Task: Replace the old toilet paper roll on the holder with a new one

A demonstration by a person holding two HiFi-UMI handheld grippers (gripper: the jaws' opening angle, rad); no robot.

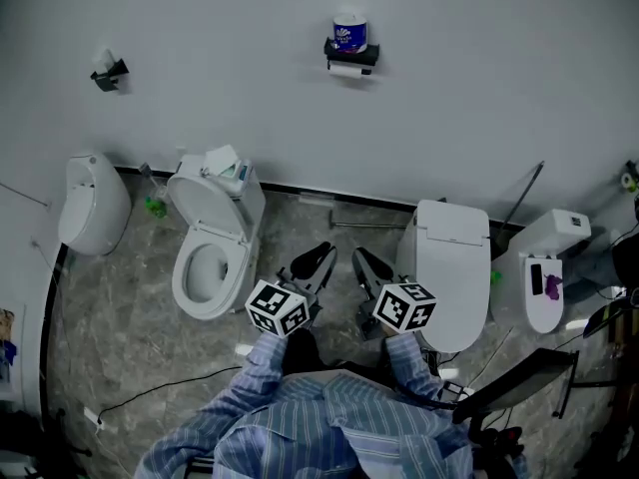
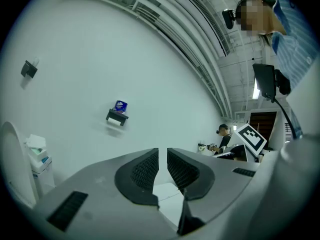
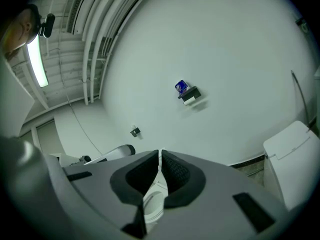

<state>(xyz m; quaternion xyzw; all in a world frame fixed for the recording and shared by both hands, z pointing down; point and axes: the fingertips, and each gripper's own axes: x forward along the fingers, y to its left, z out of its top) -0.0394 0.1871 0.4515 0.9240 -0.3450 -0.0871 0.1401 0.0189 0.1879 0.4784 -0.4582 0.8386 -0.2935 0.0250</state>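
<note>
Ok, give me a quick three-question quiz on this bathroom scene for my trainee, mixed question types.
1. True or false: the left gripper is holding a paper roll.
2. The blue-wrapped roll sits: A on the floor, B on top of the wall holder, C on a windowsill.
3. Which has its lid down, the left toilet or the right toilet?
Key: 1 false, jaws shut and empty; 2 B; 3 the right toilet.

- We see an open toilet (image 1: 208, 252) left of the left tongs (image 1: 321, 254).
- A closed toilet (image 1: 454, 267) sits right of the right tongs (image 1: 363, 259).
- A urinal (image 1: 92, 206) stands farther left.
</note>
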